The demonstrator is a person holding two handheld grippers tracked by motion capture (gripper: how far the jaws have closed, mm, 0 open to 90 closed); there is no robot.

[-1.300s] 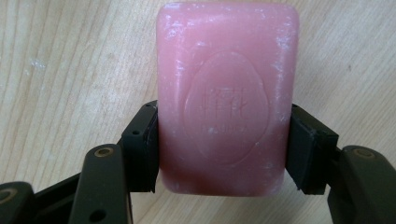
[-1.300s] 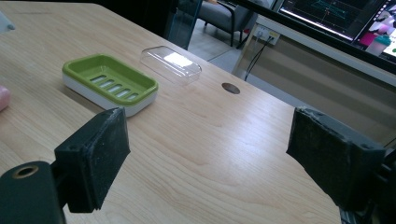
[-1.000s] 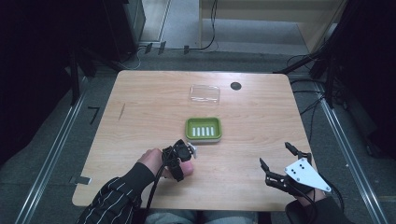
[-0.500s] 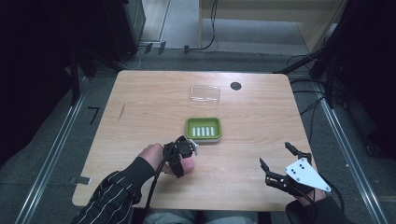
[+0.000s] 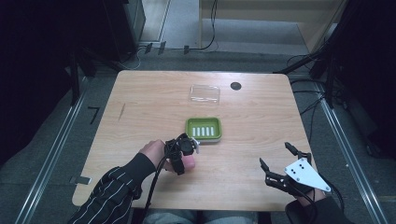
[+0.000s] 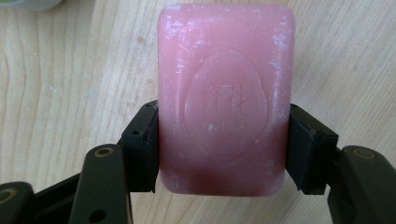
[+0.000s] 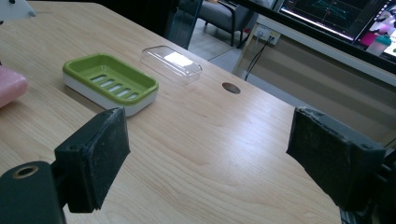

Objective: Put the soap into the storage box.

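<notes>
Little has shifted since a second ago: the left gripper (image 5: 187,154) stays clamped on the pink soap bar (image 6: 225,98).
Soap sits squarely between both jaws, low over the wooden table (image 5: 154,102), just in front of the green soap dish (image 5: 203,129). The right gripper (image 5: 278,164) hovers with jaws spread wide, holding nothing, well apart from the soap.
</notes>
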